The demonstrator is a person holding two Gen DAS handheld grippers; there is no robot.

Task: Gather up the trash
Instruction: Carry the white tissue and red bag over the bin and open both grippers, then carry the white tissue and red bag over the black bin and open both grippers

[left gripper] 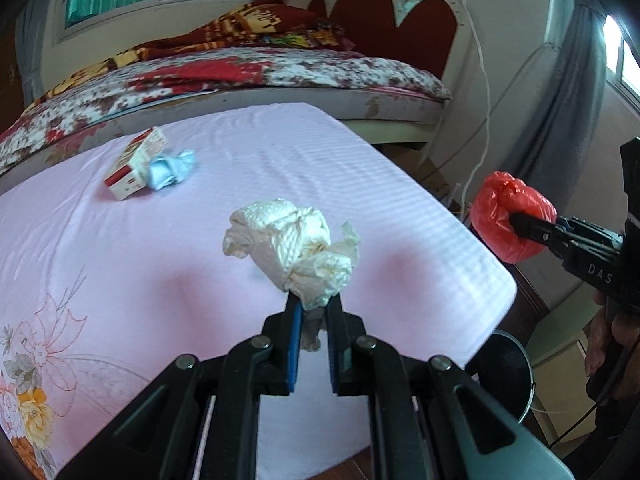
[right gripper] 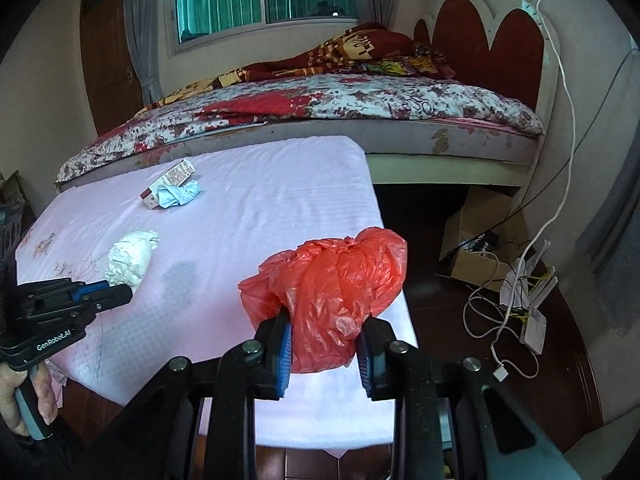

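A bed (right gripper: 360, 112) with a floral quilt fills the back of the room, its dark red scalloped headboard (right gripper: 480, 32) against the wall. In front of it stands a table under a pale pink striped cloth (left gripper: 280, 168), printed with flowers at one corner.

Above the cloth's right edge hangs a crumpled red plastic bag (right gripper: 332, 300), clear of the surface. It bulges up and outward beyond the tips of the right gripper (right gripper: 326, 344), whose blue-padded fingers (right gripper: 282, 356) pinch its lower part from both sides at a narrow spread. From the other camera the same bag (left gripper: 508, 216) shows off the table's right side, past the cloth's edge.

Smaller is the wad of white paper towel (left gripper: 292, 244), also lifted off the cloth. The left gripper (left gripper: 312, 308) has its fingers drawn nearly together on the wad's twisted lower end; most of the wad sits above and ahead of the fingertips, and a scrap of it hangs down between the pads (left gripper: 295, 344).

Near the far left part of the cloth lies a small red-and-white carton (left gripper: 134, 164) on its side, with a crumpled light blue wrapper (left gripper: 170, 168) touching its right side. Both rest well apart from either gripper.

On the floor to the right sit an open cardboard box (right gripper: 480, 240) and tangled white cables (right gripper: 500, 320).
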